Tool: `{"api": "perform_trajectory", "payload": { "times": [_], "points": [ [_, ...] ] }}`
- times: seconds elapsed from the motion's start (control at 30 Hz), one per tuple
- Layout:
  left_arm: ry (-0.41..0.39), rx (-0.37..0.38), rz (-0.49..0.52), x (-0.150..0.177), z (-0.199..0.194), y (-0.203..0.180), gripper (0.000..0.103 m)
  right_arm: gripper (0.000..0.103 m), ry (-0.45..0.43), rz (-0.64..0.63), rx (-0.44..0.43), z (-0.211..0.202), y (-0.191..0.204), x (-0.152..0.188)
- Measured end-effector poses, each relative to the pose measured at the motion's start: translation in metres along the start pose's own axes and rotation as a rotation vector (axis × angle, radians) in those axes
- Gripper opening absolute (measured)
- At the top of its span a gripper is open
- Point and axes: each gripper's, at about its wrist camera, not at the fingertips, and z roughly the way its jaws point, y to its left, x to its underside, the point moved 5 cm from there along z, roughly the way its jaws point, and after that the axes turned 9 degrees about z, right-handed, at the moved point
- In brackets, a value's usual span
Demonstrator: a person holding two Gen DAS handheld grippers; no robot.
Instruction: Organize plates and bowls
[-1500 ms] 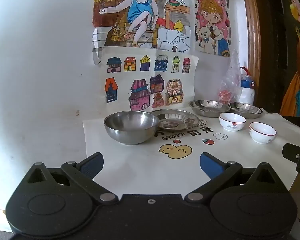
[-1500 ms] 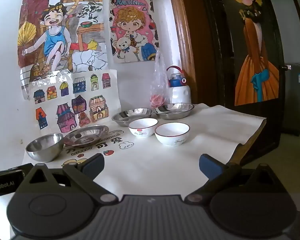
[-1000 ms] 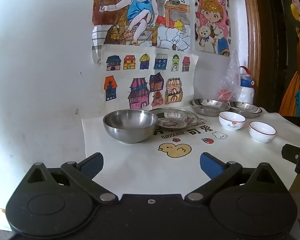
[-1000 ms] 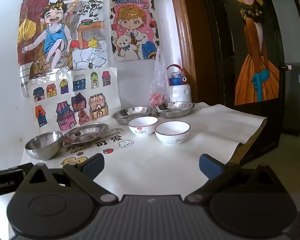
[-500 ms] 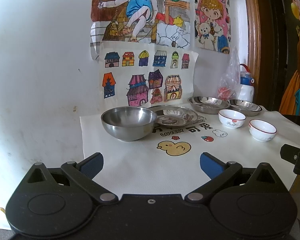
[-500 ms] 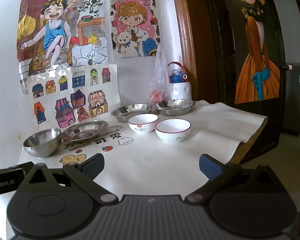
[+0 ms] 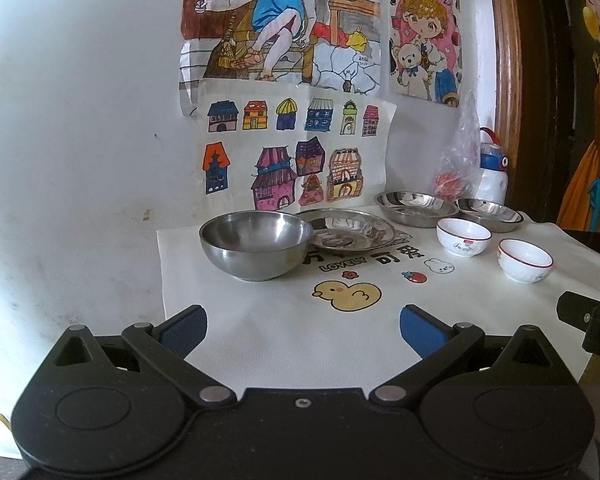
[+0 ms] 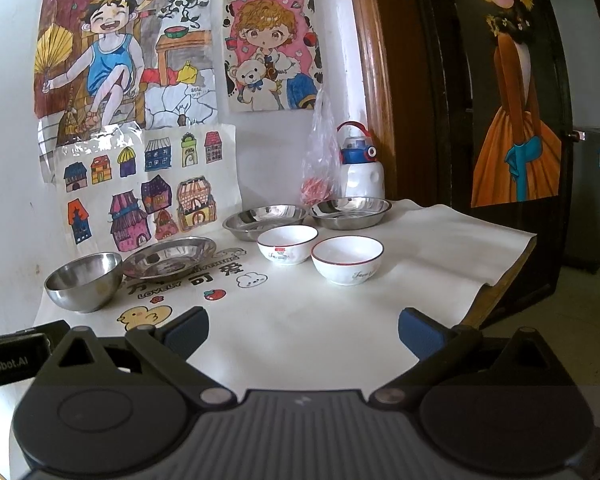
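- Left wrist view: left tool (image 7: pixel 302 326) empty, blue pads spread wide, hovering low over the white cloth-covered counter (image 7: pixel 260 344).
- Deep round stainless steel bowl (image 7: pixel 256 244) at 12 o'clock, slightly left, touching the shallow round steel plate (image 7: pixel 350 230) behind it at 1 o'clock.
- Two more shallow steel plates (image 8: pixel 266 218) (image 8: pixel 350 210) at the back, by the wall.
- Right tool (image 8: pixel 302 328) likewise spread and empty; two white red-rimmed ceramic bowls (image 8: pixel 287 245) (image 8: pixel 347 260) at 12 o'clock.
- Likely step: approach for a first pick. Best to pinch one rim wall, lift straight, then nest like with like; steel slippery, ceramic chippable.
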Motion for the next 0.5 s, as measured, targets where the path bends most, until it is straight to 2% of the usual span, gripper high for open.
{"api": "perform_trajectory", "payload": {
  "times": [0.5],
  "points": [
    [0.001,0.0,-0.001,0.0002,-0.0001,-0.0002,0.102,0.103,0.002,-0.01,0.004,0.0029,0.0004,-0.0001]
  ]
}}
